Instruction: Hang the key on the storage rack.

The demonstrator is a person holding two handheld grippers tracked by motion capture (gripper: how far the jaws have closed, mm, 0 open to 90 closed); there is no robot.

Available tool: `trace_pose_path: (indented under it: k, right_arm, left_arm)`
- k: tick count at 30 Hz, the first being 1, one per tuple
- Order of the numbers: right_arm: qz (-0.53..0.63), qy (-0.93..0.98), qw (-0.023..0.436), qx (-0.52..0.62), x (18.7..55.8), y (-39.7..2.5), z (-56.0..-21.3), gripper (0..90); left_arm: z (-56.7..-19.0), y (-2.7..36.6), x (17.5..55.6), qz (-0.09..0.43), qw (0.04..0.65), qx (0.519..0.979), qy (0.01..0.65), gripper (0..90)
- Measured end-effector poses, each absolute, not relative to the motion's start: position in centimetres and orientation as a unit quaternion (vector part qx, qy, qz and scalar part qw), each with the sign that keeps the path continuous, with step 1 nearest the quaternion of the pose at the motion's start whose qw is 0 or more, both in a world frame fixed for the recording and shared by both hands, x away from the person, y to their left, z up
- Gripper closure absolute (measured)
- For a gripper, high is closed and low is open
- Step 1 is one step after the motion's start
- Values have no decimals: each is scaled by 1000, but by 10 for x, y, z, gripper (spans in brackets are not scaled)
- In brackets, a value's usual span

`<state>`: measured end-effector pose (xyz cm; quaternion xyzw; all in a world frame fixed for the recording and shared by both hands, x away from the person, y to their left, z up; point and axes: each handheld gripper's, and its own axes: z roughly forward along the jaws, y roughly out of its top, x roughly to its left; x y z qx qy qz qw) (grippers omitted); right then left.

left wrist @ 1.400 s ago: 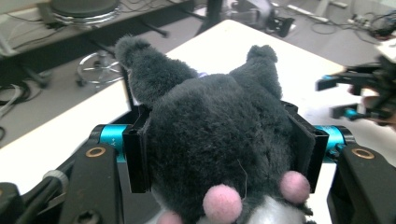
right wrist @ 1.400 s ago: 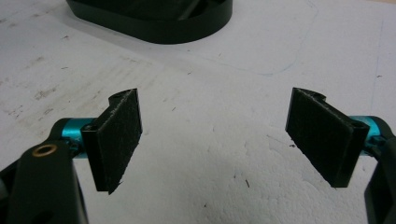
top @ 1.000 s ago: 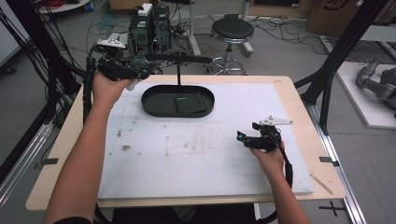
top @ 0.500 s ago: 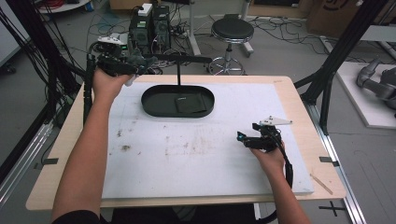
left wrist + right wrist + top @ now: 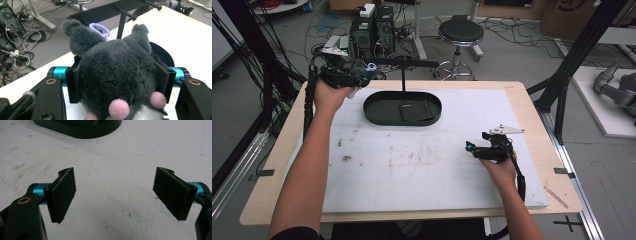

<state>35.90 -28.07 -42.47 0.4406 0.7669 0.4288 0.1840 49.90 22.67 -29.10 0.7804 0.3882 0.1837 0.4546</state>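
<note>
Left gripper [image 5: 362, 75], raised at the table's far left corner, is clamped on a grey plush toy [image 5: 117, 75] with a lilac loop [image 5: 100, 28]. Just ahead of it stands the black hanger stand [image 5: 403, 107], so the toy seems picked up but not yet hung. Right gripper [image 5: 123, 195] rests spread and empty over the white mat [image 5: 120, 165]. Its face is hidden.

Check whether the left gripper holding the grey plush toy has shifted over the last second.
Yes. The left gripper with the grey plush toy has moved slightly up and away from the black oval tray, toward the table's far left corner.
</note>
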Motion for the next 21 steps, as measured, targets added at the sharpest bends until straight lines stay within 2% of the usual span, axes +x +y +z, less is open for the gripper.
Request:
trace_pose_path:
  k: [21]
  right_arm:
    - [435,764,181,441,359,-281,-424,189]
  left_arm:
    - [-300,233,510,198,441,774,410,379]
